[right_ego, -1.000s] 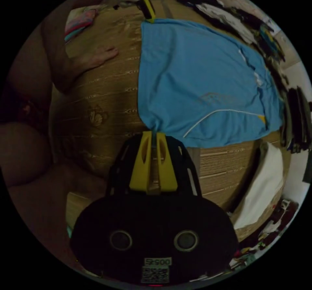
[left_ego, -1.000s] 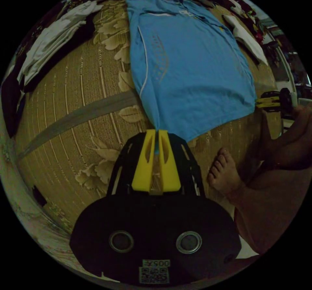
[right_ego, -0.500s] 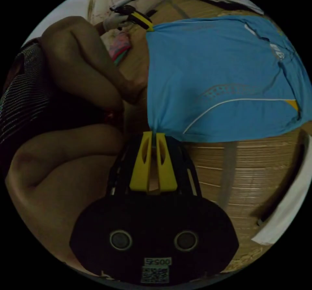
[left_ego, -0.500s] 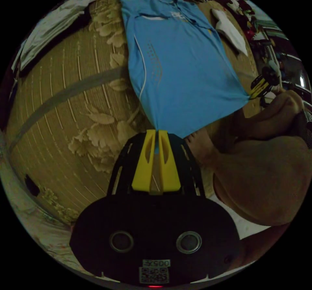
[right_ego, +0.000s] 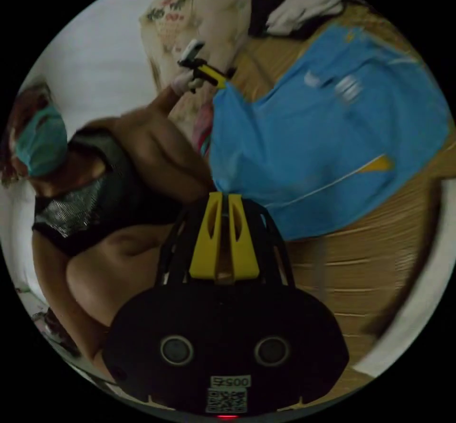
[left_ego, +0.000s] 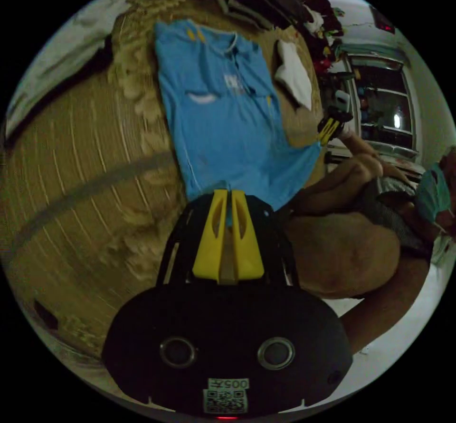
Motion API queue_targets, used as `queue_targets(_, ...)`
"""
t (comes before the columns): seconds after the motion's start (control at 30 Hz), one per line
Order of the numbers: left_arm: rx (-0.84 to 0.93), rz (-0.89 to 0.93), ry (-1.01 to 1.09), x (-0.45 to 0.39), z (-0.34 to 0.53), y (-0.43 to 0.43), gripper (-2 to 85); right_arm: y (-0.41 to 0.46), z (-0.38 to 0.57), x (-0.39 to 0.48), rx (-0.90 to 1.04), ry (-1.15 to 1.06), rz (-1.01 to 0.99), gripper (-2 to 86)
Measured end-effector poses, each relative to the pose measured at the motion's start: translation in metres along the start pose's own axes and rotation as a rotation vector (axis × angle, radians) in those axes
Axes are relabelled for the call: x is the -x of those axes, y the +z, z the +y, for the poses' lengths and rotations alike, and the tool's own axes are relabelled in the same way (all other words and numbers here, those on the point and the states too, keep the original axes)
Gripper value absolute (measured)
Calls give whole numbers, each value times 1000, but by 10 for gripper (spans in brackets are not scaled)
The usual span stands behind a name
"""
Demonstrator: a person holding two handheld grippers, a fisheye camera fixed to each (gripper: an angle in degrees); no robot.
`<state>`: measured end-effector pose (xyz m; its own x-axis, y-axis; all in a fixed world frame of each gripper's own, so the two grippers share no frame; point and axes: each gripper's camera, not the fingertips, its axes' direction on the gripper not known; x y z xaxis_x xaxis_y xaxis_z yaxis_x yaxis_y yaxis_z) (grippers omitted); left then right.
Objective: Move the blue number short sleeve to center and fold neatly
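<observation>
Hem corners of blue short-sleeve shirt (left_ego: 223, 119) pinched in left tongs (left_ego: 227, 204) and right tongs (right_ego: 221, 204), now lifted off woven mat (left_ego: 80, 166) since a second ago; collar end far, resting. Dragging toward center apparently under way; fold not begun.

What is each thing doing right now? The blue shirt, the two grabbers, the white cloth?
Blue shirt: spread front-up on the mat, hem corners pinched and lifted.
Left gripper: shut on one hem corner.
Right gripper: shut on the other hem corner.
White cloth: lying loose beside the shirt.
Mat: flat under the shirt.
</observation>
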<state>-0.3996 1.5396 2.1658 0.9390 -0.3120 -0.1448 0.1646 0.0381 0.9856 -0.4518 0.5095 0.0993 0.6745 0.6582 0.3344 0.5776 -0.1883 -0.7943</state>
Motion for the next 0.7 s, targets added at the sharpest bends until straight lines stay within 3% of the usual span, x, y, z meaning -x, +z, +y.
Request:
queue_targets(0.13,-98,-51,-50,36,-73,-48,25,-82,-17,-18,-201,88,175,-10)
queue_targets(0.3,-410,184,-174,95,-120,-68,37,-128,-11,-47,-407,325,339,23)
queue_targets(0.37,-492,167,-198,101,-116,-66,32,-133,1,-42,-494,385,397,31)
queue_targets(0.53,-691,62,-144,91,-95,-69,0,-125,8,-4,-482,377,563,38)
queue_targets(0.63,-624,19,-96,81,-108,-65,-1,-113,-8,20,-396,321,656,42)
queue_targets(0.7,-594,-164,-112,69,-124,-67,7,-104,-22,32,-339,320,793,59)
